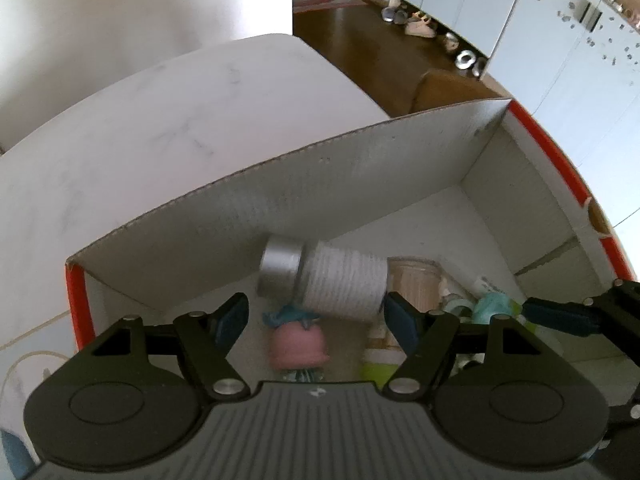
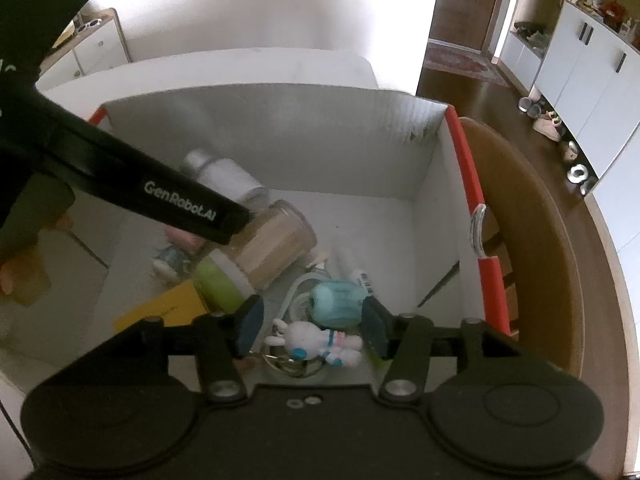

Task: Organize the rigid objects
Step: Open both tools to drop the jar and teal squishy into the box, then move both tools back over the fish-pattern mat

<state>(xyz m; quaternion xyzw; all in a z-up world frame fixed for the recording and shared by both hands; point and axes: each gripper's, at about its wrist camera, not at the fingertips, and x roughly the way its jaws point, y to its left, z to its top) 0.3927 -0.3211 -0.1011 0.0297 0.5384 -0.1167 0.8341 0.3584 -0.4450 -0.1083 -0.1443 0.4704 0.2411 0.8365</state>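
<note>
A white table [image 1: 120,152] carries an open box [image 1: 360,184] with red edges; brown floor and white cabinets lie behind. The left gripper [image 1: 316,318] hangs over the box, jaws wide, holding nothing; the ribbed white bottle [image 1: 340,280] with a silver cap lies below and just beyond the fingertips. The right gripper [image 2: 312,326] stands partly open, pads clear of the astronaut toy [image 2: 320,344] lying between them. A teal case [image 2: 336,304], a tan jar [image 2: 276,248] and a green tube [image 2: 220,284] crowd the box floor.
</note>
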